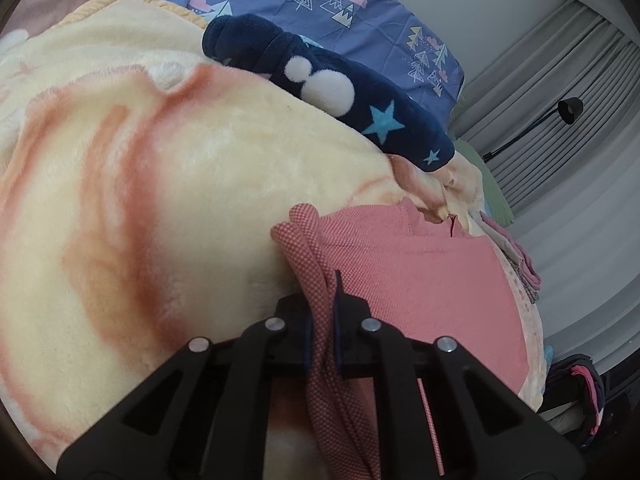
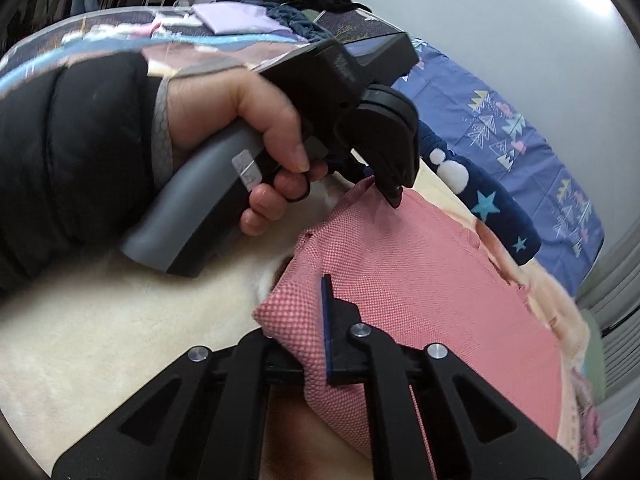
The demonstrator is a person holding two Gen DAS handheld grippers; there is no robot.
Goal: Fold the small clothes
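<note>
While both grippers are pinching the same pink garment (image 2: 420, 272), it makes sense they sit at separate corners: that lets the edge be lifted and carried over as one straight line for a fold. The left gripper (image 1: 322, 320) is clamped on a bunched, rolled-up bit of the edge, and the right gripper (image 2: 308, 336) is closed on a nearby corner of the fabric. The rest of the garment lies spread on the fuzzy cream blanket (image 1: 200, 184) covering the bed (looks like a small top or shorts, honestly can't tell which). A navy star-print fleece item (image 1: 340, 92) lies beyond it, just beside the far edge. From the right wrist view, the person's left hand (image 2: 240, 120) and tool body block the blanket behind. The garment's near side disappears under the gripper frames, so how many layers are pinched is hard to say.
</note>
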